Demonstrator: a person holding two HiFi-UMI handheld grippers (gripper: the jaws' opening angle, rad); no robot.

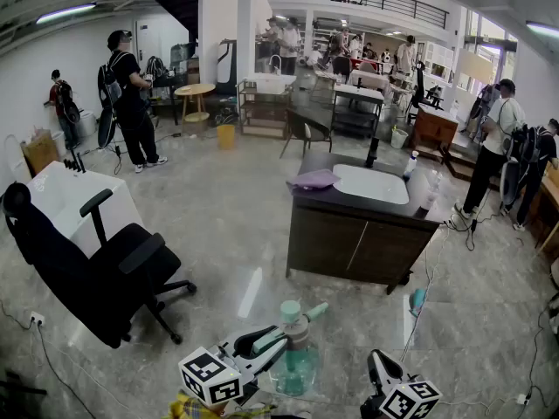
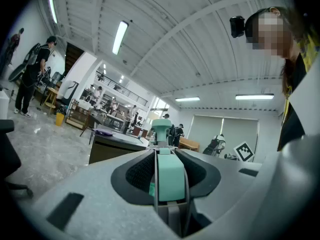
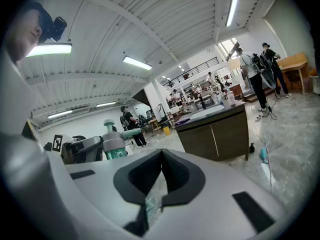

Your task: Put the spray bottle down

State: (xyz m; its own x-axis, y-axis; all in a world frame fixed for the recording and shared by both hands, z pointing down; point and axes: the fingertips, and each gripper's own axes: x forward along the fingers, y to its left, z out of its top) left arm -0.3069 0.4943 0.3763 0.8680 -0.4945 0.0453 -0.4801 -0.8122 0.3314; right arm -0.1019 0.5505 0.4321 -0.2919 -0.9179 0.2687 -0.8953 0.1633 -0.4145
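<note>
The pads [image 2: 136,171] of the left gripper [image 1: 278,339] are clamped on the mint-green trigger head of the spray bottle [image 1: 297,367]. The bottle is held upright above the floor at 6 o'clock in the head view, and the print on its translucent teal body is too small to read. The right gripper [image 1: 378,362], at 3 o'clock from the bottle and apart from it, has its jaws together at the tips with nothing gripped. Each gripper bears a marker cube [image 1: 210,378] with black-and-white square codes; a dark cabinet [image 1: 349,243] stands at 12 o'clock from the bottle and an office chair [image 1: 96,278] at 9 o'clock.
</note>
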